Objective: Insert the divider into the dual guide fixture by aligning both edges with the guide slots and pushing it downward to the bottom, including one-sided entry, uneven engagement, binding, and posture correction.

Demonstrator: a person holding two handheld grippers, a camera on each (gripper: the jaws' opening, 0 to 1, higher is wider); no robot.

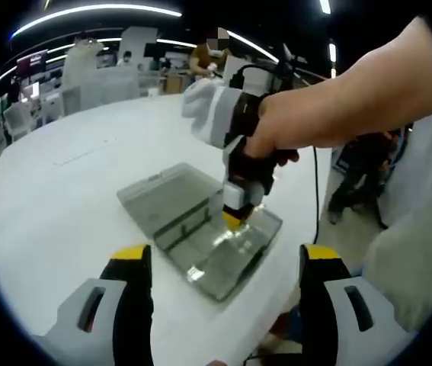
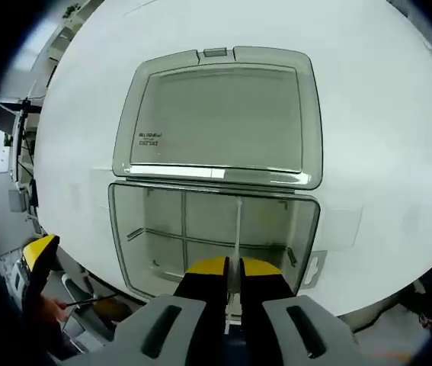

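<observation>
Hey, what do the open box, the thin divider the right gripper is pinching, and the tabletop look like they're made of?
Box: likely smoky translucent plastic; the table shows through its lid and walls, and edges catch glare.
Divider: probably clear or whitish thin plastic, seen edge-on as a pale strip between the right gripper jaws.
Table: smooth matte white, maybe laminate; cannot tell for sure.
</observation>
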